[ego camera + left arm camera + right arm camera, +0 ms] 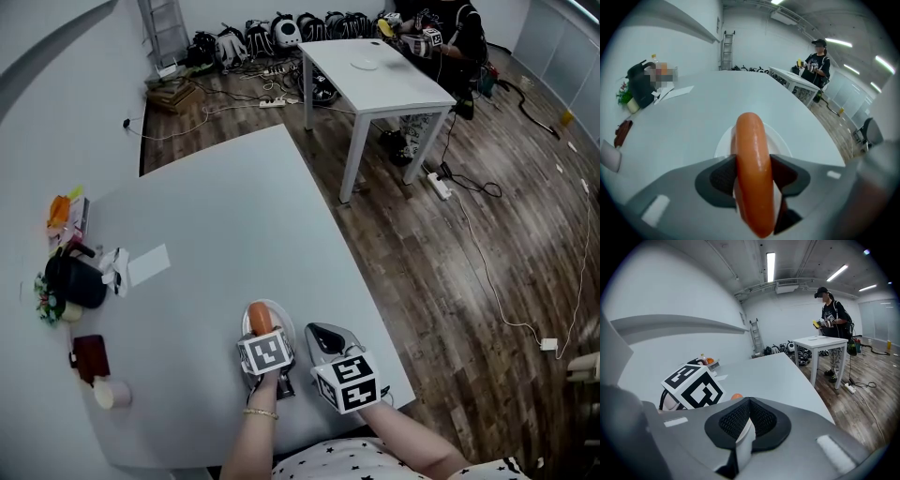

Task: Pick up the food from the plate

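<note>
An orange sausage (260, 318) sits between the jaws of my left gripper (262, 330), just over a small white plate (284, 324) near the front edge of the grey table (216, 216). In the left gripper view both dark pads press on the sausage (752, 164), with the plate (783, 140) behind it. My right gripper (317, 332) rests just right of the plate, its pads (761, 420) together with nothing held. From the right gripper view I see the left gripper's marker cube (693, 385) and a bit of sausage (736, 396).
At the table's left edge stand a black pot (75, 281), a sheet of paper (148, 264), a brown wallet (91, 356) and a pale cup (111, 394). Across the wooden floor a person (450, 37) stands at a white table (375, 75).
</note>
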Demonstrator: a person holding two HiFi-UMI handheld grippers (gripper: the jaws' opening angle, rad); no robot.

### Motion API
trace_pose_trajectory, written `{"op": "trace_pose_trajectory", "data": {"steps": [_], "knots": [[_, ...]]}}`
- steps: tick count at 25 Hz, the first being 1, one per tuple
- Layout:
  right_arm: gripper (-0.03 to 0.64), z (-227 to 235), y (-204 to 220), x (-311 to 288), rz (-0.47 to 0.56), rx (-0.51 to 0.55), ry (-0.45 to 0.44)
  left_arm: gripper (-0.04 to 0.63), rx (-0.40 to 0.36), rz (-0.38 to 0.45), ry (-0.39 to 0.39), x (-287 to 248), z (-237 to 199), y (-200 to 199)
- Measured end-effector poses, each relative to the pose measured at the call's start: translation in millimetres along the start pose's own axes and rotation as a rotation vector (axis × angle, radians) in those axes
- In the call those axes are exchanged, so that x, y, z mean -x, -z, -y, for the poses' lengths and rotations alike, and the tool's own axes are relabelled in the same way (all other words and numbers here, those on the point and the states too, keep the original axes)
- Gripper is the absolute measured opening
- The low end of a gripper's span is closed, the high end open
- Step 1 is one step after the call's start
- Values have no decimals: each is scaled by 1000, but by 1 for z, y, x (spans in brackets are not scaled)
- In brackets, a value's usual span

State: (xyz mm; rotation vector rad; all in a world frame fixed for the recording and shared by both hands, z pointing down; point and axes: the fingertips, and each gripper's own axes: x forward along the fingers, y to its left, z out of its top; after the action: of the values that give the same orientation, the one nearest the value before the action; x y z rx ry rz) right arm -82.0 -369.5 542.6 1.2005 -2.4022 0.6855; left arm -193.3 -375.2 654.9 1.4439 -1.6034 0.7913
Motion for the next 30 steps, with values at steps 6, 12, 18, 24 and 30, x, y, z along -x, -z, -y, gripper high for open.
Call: {"op": "trace_pose_trajectory", "data": {"steps": [6,12,18,24,30], "knots": [[-2,-7,4,3,-2,6,11,216,27,49,62,11,-6,3],[-2,-19,11,4,-2,12,32,216,70,227,221,63,-5,0],[-2,-52,23,18,13,8,32,216,82,482,347,147,-14,3],[-2,-93,33,51,78,-6,29,216,60,623,408,210,-24,29],[-2,-129,36,81,135,3,20,216,72,653,421,236,-41,57]]}}
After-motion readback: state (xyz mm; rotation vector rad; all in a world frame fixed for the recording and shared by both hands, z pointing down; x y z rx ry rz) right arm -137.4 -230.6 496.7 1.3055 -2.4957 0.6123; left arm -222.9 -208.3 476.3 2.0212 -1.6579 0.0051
